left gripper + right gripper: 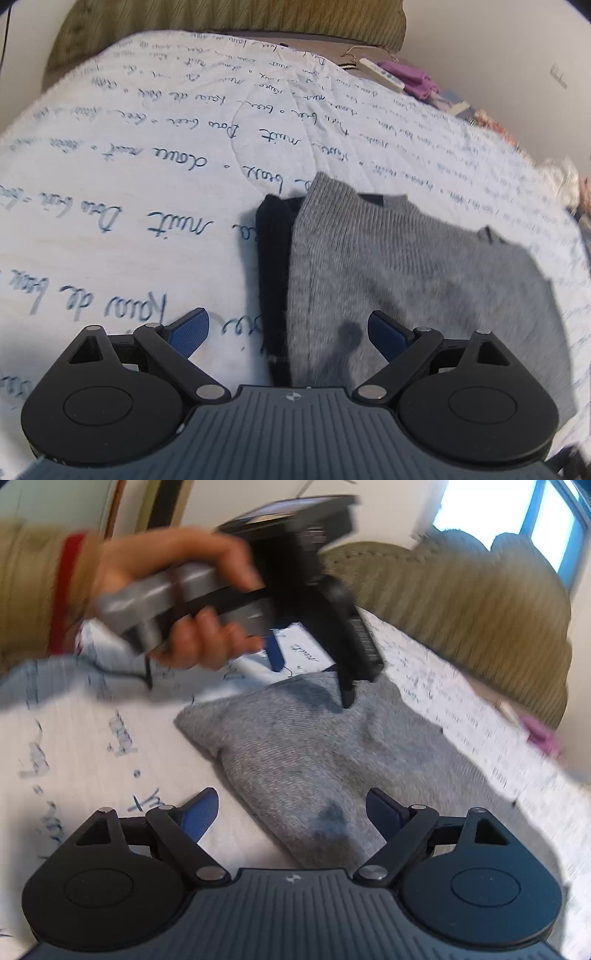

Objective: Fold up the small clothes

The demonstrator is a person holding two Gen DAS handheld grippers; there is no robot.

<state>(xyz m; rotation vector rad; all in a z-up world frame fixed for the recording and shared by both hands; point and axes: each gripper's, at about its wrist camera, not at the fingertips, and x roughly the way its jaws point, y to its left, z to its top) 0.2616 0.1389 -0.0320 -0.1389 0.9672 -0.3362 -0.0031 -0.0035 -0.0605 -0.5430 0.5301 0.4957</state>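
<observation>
Both hand-held grippers, left (288, 332) and right (291, 812), hang released above a bed. Its white quilt (129, 177), printed with blue script, fills the views. An olive cushion (461, 602) backs it, under a bright window (517, 509). Grey knitwear (388, 266) lies folded mid-quilt over a dark garment (273, 240). A remote (380, 75) sits far off.

1. A bed (122, 155) has a white cover with blue writing all over it.
2. A grey knit cloth (388, 273) lies flat on the bed.
3. A dark cloth (273, 258) peeks out from under it.
4. Far off lie a white remote (382, 75) and a purple cloth (413, 79).
</observation>
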